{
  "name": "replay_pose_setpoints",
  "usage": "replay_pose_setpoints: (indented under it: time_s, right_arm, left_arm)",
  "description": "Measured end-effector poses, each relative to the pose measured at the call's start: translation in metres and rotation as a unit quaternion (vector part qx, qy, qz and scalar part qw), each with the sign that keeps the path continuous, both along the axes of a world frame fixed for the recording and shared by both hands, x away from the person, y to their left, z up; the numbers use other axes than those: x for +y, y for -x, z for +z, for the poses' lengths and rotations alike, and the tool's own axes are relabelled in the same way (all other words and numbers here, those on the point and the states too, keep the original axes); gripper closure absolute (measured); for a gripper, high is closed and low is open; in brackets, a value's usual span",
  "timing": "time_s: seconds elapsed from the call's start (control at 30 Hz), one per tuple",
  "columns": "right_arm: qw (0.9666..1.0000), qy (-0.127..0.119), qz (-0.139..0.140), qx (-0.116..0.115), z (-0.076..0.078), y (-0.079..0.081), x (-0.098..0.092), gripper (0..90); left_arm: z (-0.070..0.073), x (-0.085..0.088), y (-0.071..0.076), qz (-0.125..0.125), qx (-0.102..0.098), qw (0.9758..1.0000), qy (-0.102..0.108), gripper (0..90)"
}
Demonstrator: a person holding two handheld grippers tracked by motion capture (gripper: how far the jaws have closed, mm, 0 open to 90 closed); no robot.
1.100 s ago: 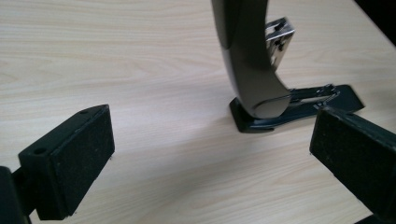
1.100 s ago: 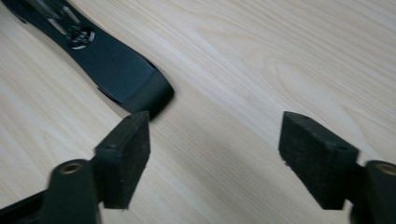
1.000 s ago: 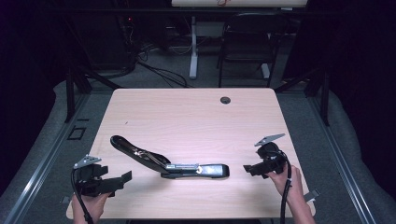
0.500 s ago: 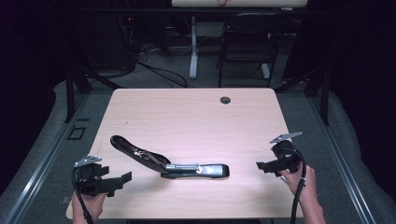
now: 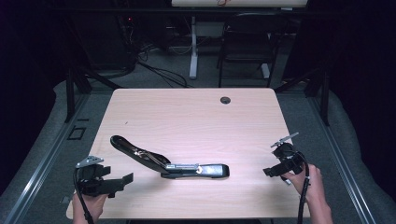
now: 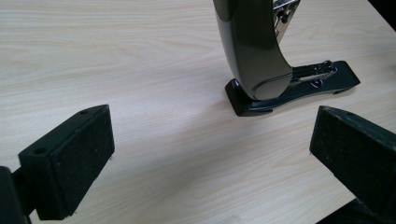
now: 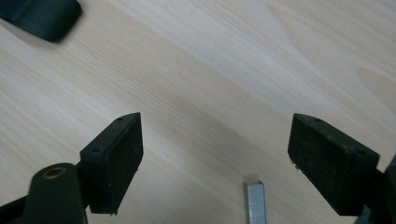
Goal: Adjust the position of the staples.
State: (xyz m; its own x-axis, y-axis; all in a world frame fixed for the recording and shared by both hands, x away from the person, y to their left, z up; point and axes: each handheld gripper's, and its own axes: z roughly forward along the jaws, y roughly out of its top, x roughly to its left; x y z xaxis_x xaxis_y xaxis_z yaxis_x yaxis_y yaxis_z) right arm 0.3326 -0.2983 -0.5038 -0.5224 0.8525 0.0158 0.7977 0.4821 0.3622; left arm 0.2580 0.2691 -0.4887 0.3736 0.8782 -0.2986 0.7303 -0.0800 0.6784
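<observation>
Rightward and nearer goes the right gripper since a second ago, off the table's right edge, jaws wide and empty after just narrowing slightly. Near centre lies the opened stapler, its arm raised to the left. At the near left, the left gripper gapes wide, empty. A staple strip lies between the right jaws.
</observation>
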Motion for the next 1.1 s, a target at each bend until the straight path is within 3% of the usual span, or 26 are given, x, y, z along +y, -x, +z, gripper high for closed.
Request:
replay_pose_setpoints:
  time_s: [0.17,0.37,0.6,0.77,0.97,1.0,1.07,1.1]
  right_arm:
    - [0.9997,-0.008,-0.021,-0.005,0.0,0.001,-0.015,21.9]
    - [0.9996,0.001,-0.024,0.012,-0.004,0.002,-0.029,34.8]
    - [0.9992,0.018,-0.011,0.033,-0.008,0.002,-0.026,49.4]
    - [0.998,0.044,-0.006,0.045,-0.011,0.001,-0.026,58.5]
    - [0.9968,0.057,-0.004,0.056,-0.013,0.0,-0.026,63.8]
    - [0.9985,0.029,-0.023,0.041,-0.019,0.002,-0.024,63.8]
    - [0.9966,0.056,-0.005,0.061,-0.016,0.0,-0.026,64.1]
    - [0.9966,0.051,-0.005,0.064,-0.017,-0.001,-0.026,64.4]
  left_arm:
    - [0.0,-0.001,-0.001,-0.002,0.004,1.0,-0.001,0.1]
    - [-0.001,-0.001,-0.001,0.0,0.007,1.0,0.003,0.0]
    - [-0.002,0.0,-0.001,0.0,0.008,1.0,0.003,0.0]
    - [-0.001,0.001,-0.001,0.002,0.01,0.9999,0.004,0.0]
    - [-0.002,0.0,-0.001,-0.004,0.014,0.9999,0.001,0.1]
    - [-0.002,-0.001,-0.001,-0.002,0.012,0.9999,0.001,0.1]
    - [-0.002,-0.001,-0.001,-0.002,0.013,0.9999,0.001,0.1]
    - [-0.002,-0.001,-0.001,-0.002,0.013,0.9999,0.001,0.1]
